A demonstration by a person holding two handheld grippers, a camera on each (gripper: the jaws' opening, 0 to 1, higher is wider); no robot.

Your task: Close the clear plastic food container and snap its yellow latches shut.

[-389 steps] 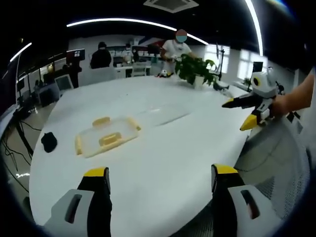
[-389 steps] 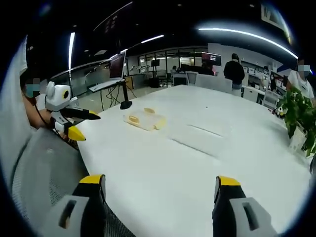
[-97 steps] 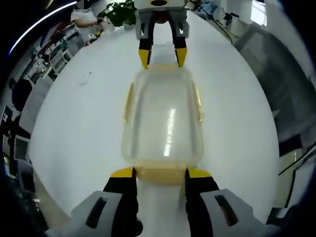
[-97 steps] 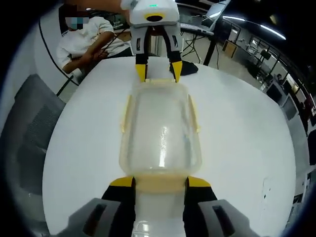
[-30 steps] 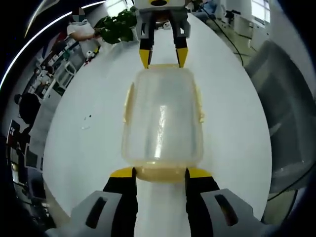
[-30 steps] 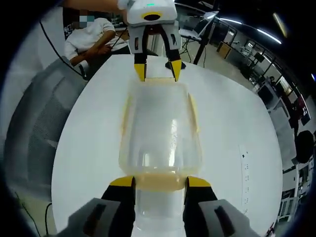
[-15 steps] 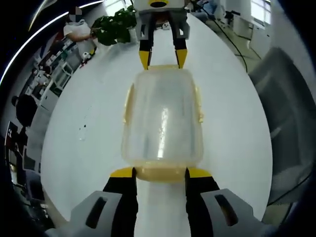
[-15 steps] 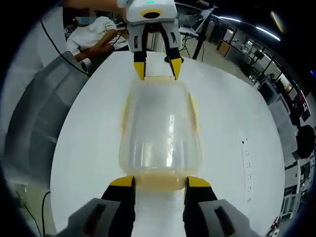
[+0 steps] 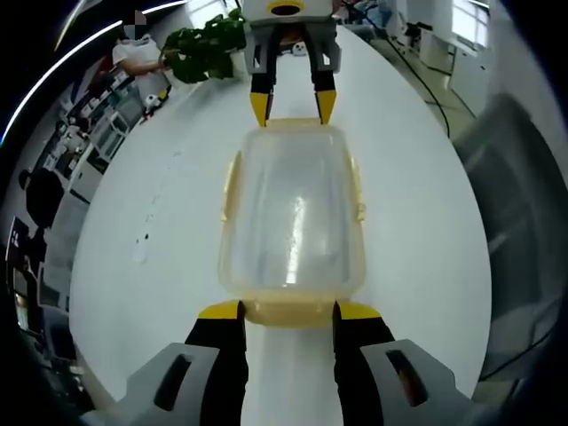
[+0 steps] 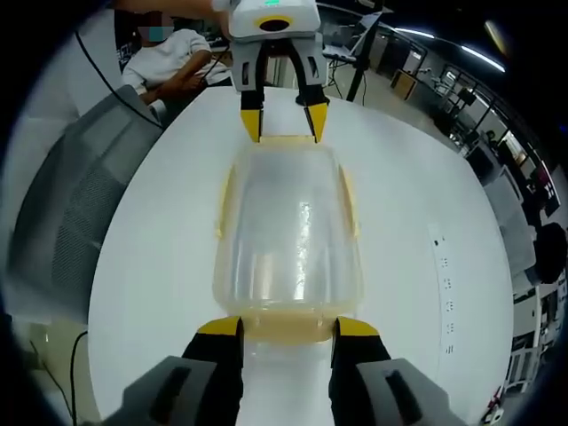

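Left gripper view looks down its own two yellow-tipped jaws at the clear plastic food container (image 9: pixel 293 217), which lies lengthwise on the white surface (image 9: pixel 142 240) with its lid already on top. The left tongs (image 9: pixel 277 311) straddle the yellow end latch (image 9: pixel 286 311) nearest them, one jaw at each corner of it, so they look clenched on the container's near end. At the far end the right tongs (image 9: pixel 293 99) reach in from the opposite side, with their tips set against the other short edge.

In the right gripper view the same arrangement shows mirrored: the right tongs (image 10: pixel 277 327) bracket the near end latch (image 10: pixel 286 327), and the left tongs (image 10: pixel 279 122) meet the container (image 10: pixel 288 231) at its far edge. The long side latches (image 10: pixel 223 206) appear as yellow strips along both flanks; whether they are fully snapped cannot be told from these views.

The step in hand looks to be pressing the two end latches home. To do it well, both tongs should push toward each other evenly, along the container's long axis, so it neither slides on the smooth surface nor skews. The tips should bear on the yellow flaps, not the clear wall, which would likely flex. Pressure low on each flap should seat it.
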